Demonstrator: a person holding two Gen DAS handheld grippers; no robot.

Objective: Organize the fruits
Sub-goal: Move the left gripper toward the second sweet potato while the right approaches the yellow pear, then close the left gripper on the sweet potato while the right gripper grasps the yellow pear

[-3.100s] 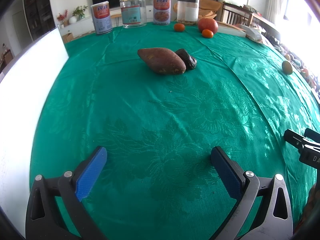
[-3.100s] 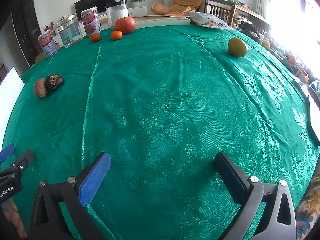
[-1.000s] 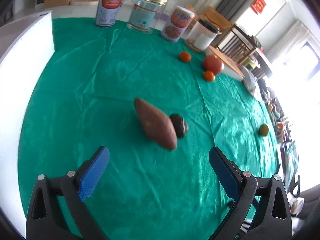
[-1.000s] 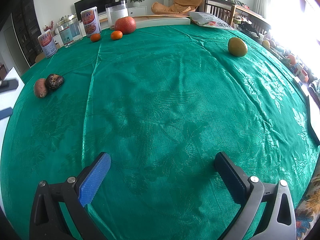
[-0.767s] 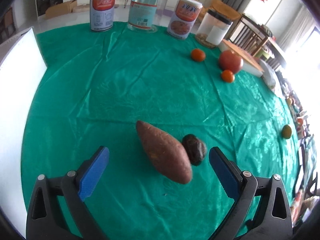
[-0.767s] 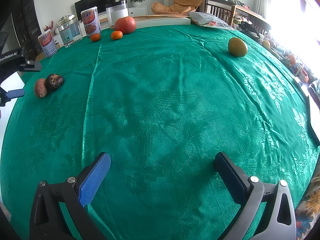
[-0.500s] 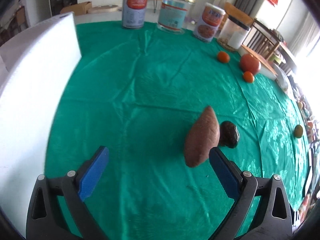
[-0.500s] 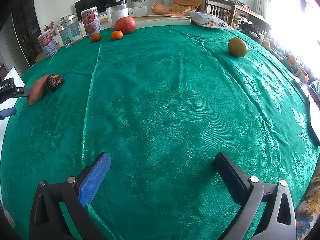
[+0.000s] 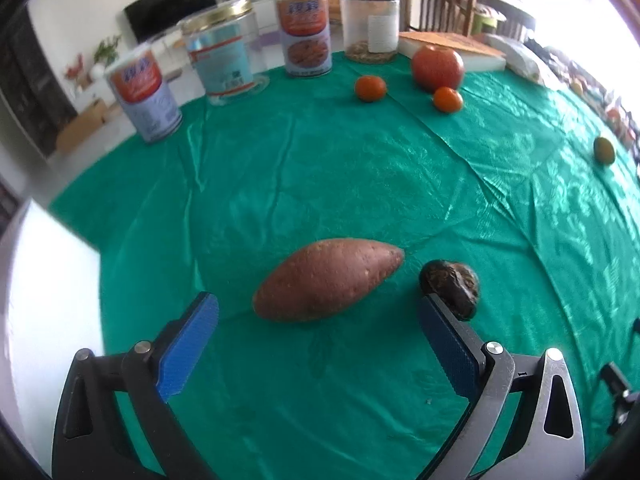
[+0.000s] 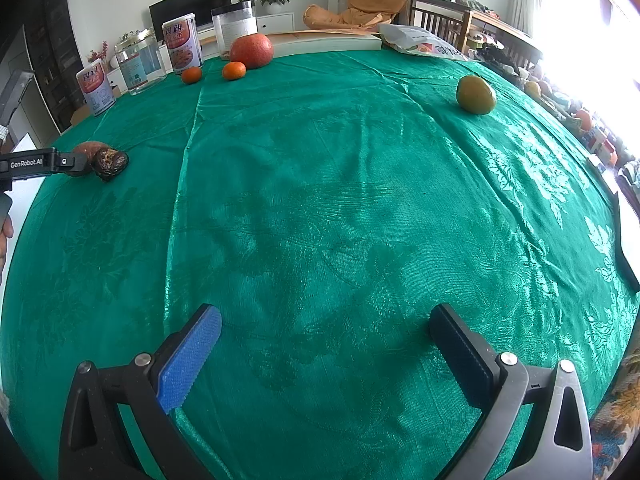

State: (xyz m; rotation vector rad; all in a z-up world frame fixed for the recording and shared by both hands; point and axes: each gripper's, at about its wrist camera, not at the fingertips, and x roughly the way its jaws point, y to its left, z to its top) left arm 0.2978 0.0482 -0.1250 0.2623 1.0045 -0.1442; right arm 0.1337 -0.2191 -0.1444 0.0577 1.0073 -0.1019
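Note:
A reddish-brown sweet potato point(image 9: 326, 279) lies on the green tablecloth point(image 9: 360, 180), just ahead of my open, empty left gripper point(image 9: 318, 334). A dark wrinkled fruit point(image 9: 451, 284) sits right of it, touching the tip of the right finger point(image 9: 448, 344). Farther back are two small oranges point(image 9: 370, 88) point(image 9: 447, 99), a large red fruit point(image 9: 437, 63) and a green fruit point(image 9: 603, 150). My right gripper point(image 10: 326, 354) is open and empty over bare cloth; the green fruit point(image 10: 475, 94) lies far ahead right. The left gripper's arm point(image 10: 40, 164) partly hides the sweet potato point(image 10: 86, 151) there.
Two printed cans point(image 9: 145, 96) point(image 9: 307, 34) and two clear jars point(image 9: 224, 58) point(image 9: 370, 24) stand along the far edge. A white board point(image 9: 44, 300) lies at the left. A book point(image 10: 324, 42) and a snack bag point(image 10: 424, 46) lie at the back.
My left gripper has swung over the table and come close to the sweet potato, which now lies between its fingers' line. My right gripper has not moved.

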